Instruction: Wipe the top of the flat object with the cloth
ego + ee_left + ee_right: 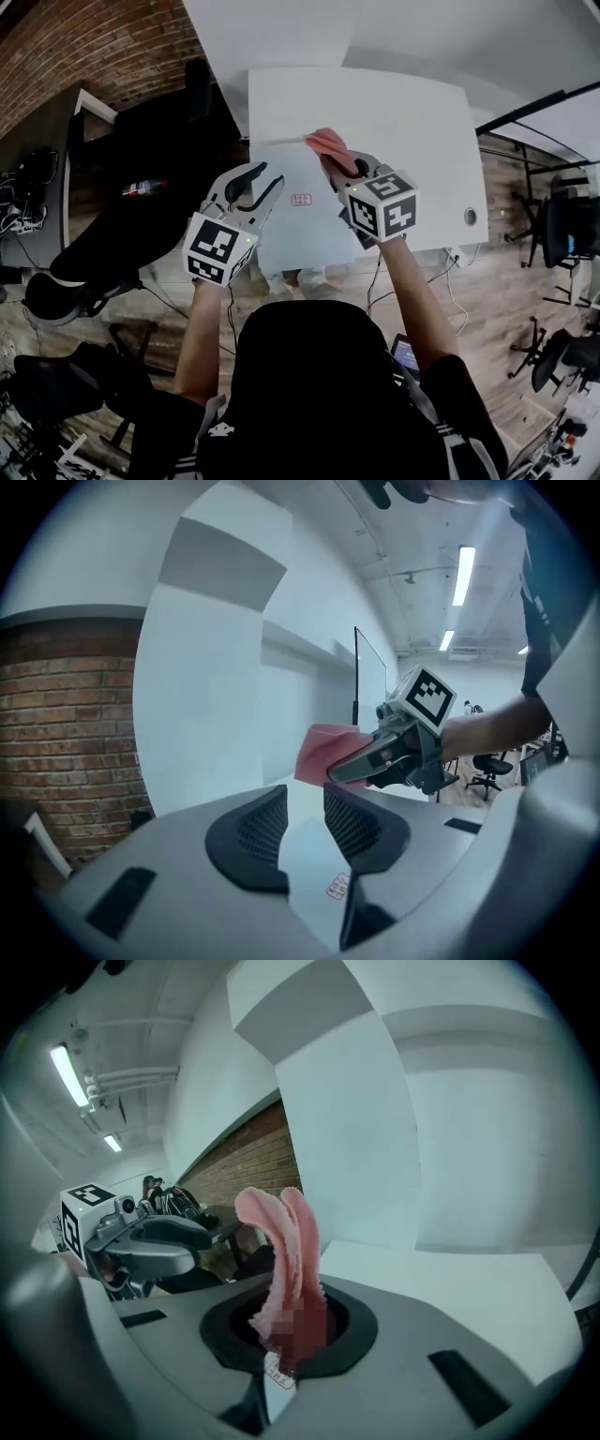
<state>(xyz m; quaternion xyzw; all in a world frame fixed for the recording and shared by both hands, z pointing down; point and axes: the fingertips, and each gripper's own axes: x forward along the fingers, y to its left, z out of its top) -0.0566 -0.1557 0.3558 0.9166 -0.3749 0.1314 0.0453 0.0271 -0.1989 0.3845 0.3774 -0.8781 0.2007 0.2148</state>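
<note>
— Where's the cloth (328, 143)?
— Pinched in the right hand-held gripper (336, 167), over the far edge of the board (309, 230) on the table (403, 112).
— The left hand-held gripper (270, 178)?
— Narrowly parted, empty, at the board's left edge. Lower the cloth flat, then wipe in overlapping strokes.

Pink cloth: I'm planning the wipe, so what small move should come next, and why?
Probably lower the right gripper until the pink cloth touches the flat white object. Its tongs are shut on the cloth, but the cloth appears to be held in the air above the object, so wiping cannot start yet.
</note>
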